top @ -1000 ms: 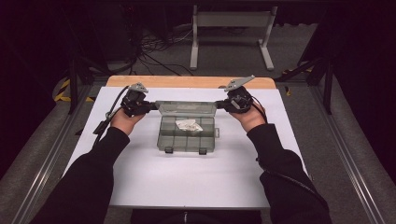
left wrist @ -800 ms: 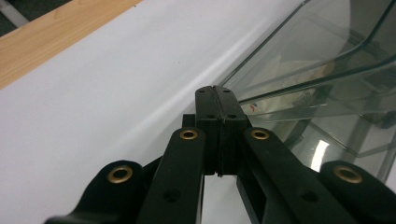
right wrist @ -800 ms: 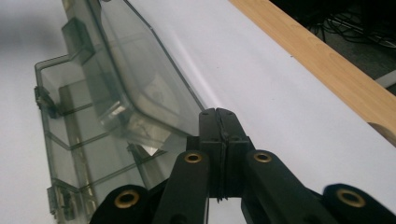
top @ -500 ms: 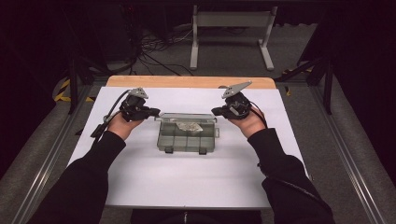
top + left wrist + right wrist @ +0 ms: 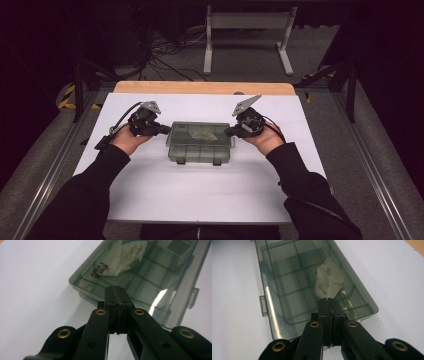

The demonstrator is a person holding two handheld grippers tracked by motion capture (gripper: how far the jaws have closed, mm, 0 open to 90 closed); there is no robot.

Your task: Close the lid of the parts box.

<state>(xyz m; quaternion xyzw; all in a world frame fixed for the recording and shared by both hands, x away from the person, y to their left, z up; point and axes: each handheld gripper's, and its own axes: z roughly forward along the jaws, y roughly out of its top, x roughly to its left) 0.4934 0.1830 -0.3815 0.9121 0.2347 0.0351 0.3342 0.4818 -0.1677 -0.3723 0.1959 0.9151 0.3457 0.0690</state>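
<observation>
**Both claws shut, parked at the two ends of the smoky plastic box**

Nearest the camera in the high view were two dark sleeves coming up from the bottom edge, one hand on each tool. A bit further in sat the box [image 5: 201, 141], roughly mid-table on the white table cover [image 5: 150, 190], with its lid down and two small latch tabs on the side facing the person. The left gripper [image 5: 167, 130] had its jaws pressed together with nothing between them, tip right at the box's left end. The right gripper [image 5: 227, 132] was the same story at the right end: jaws closed, empty. Whether either tip was actually touching the plastic, I couldn't tell.

Through the tinted lid there was a crumpled white paper packet [image 5: 120, 258] lying across the dividers, also visible in the right gripper view [image 5: 329, 280]. Past the box came the wooden table edge [image 5: 200, 88], then a grey metal stand [image 5: 248, 37] and a tangle of cables on the floor.

What could've gone wrong, my guess: the box looked light on a smooth sheet, so an uneven push from one closed tip would've spun or skidded it instead of holding it steady. A tip could also have ridden up onto the glossy lid.

Count: one box, one packet, two latch tabs, two grippers, two hands.
</observation>
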